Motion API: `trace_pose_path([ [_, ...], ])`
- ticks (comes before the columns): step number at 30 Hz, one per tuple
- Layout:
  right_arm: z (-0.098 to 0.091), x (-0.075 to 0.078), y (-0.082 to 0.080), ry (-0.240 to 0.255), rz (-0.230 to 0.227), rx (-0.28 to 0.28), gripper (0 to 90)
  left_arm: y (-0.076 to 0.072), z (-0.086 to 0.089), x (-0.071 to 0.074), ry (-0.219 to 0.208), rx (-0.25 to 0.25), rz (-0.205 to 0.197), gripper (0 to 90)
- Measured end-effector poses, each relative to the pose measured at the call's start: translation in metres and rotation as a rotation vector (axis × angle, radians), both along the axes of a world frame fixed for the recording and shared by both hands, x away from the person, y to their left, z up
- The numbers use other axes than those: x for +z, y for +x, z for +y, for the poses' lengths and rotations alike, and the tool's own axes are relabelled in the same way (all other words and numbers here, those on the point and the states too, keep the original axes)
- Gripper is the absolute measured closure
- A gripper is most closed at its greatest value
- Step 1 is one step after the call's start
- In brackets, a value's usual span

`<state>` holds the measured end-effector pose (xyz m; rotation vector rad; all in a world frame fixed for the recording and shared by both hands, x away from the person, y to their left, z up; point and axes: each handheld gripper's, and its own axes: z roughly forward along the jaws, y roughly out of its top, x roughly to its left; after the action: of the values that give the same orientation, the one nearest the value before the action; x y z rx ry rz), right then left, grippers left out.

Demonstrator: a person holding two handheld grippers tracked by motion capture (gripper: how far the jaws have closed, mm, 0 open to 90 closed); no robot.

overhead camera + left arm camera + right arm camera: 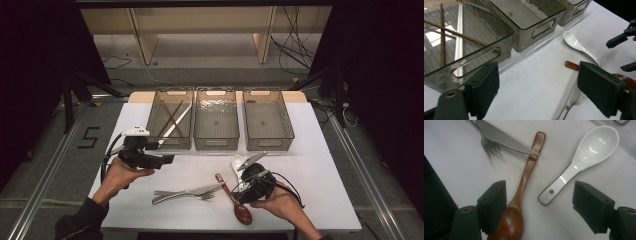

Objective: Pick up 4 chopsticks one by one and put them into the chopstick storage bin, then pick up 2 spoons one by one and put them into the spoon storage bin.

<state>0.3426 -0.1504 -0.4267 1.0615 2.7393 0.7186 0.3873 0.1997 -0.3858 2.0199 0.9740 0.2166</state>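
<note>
Jaws wide on right gripper [539,202] – over white spoon [584,160] and wooden spoon [524,182], gripping nothing. Left gripper [536,87] open too, empty, near left bin [170,120].

Three bins stand side by side at the far side of the table [320,200]; chopsticks [172,120] lie in the left bin [152,112]; before the bins lie a knife [187,191] across a fork [202,195], a wooden spoon [235,200] to their right, then a ceramic spoon [237,162].

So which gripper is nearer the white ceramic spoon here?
Right. The right gripper hovers open just over the white ceramic spoon, whose handle lies between its jaws. The left gripper, also open, sits away to the left by the chopstick bin.
</note>
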Motion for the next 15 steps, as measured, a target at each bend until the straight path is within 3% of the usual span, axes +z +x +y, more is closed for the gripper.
trace_pose_path([
  [15, -0.005, -0.01, 0.018, -0.038, 0.015, -0.076, 31.1, -0.018, -0.009, -0.011, 0.012, -0.018, -0.014, 17.2],
])
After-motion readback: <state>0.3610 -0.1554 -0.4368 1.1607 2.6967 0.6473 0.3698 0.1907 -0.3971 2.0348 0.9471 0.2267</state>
